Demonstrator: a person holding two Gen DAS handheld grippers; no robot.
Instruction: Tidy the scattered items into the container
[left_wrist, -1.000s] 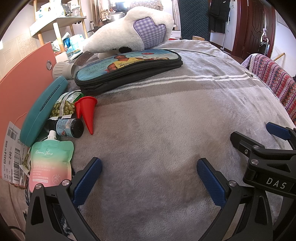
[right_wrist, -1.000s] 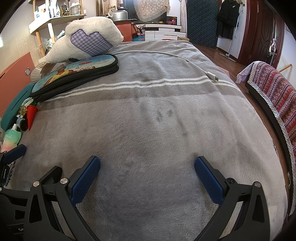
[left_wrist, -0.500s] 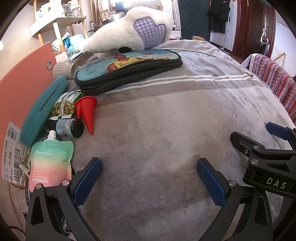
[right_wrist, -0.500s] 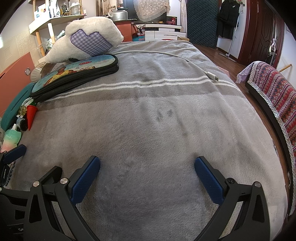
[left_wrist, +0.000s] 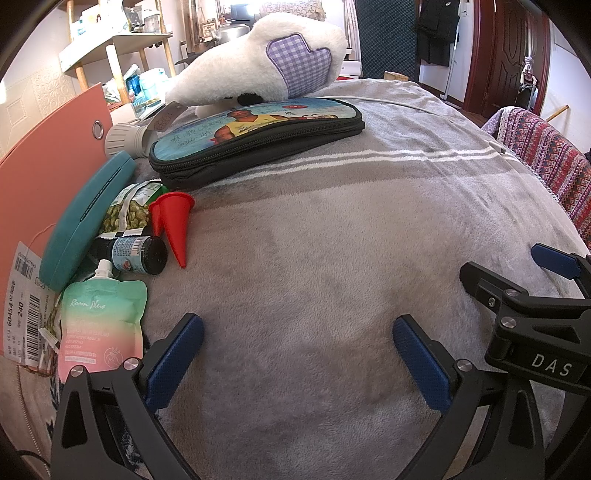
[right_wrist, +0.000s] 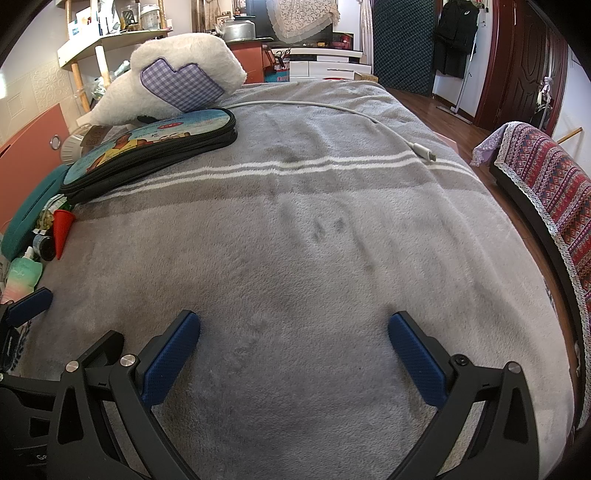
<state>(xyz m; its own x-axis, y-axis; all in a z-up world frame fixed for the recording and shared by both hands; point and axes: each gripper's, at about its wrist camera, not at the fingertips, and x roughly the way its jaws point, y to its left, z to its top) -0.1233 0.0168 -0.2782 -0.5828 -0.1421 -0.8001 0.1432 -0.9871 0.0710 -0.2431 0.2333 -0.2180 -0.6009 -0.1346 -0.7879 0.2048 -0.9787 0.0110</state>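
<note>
Grey fleece blanket (right_wrist: 295, 240) fills my view; my left gripper (left_wrist: 295, 343) and right gripper (right_wrist: 293, 339) hover released, empty, near the red plastic cone (left_wrist: 175, 221).

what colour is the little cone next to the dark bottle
Red. The cone lies on the grey blanket, seen best in the left wrist view.

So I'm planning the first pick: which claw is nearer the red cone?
Left. The left claw is just right of the red cone; the right claw sits farther right.
</note>
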